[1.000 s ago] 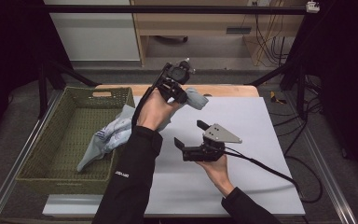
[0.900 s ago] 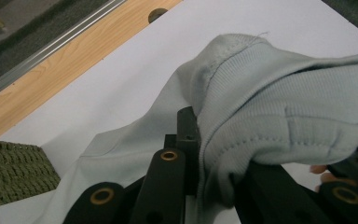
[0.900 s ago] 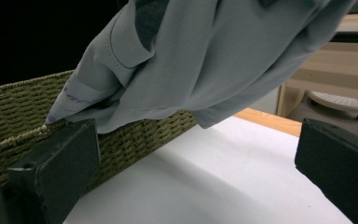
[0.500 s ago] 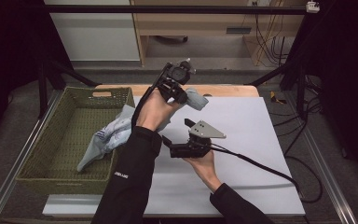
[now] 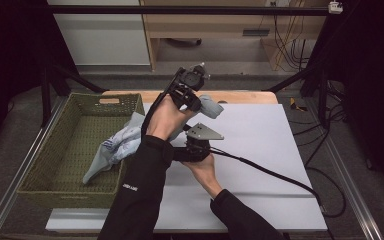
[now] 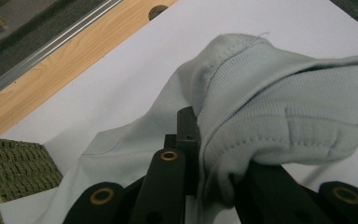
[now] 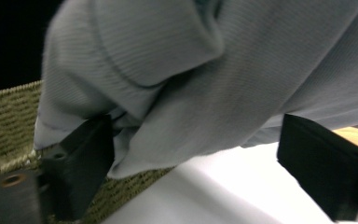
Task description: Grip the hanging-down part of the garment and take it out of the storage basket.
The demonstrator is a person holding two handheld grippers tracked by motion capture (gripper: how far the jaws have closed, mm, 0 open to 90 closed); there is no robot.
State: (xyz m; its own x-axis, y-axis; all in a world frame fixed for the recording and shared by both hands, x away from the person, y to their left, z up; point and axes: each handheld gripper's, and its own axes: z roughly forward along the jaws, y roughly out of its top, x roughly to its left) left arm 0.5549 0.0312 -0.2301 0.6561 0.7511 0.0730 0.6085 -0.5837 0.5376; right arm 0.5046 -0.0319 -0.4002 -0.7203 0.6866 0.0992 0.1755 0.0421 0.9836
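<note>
Left tool: raised over the table's far edge, clenched on a fold of the pale blue garment
Right tool: jaws spread apart around hanging cloth; tips hidden behind the forearm from above
Garment: trails into the green basket, lower part hidden
Table: white

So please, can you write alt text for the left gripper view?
The left gripper, seen along its black jaws, is shut on a fold of a pale blue garment over a white table. A green woven basket is at the lower left.
</note>
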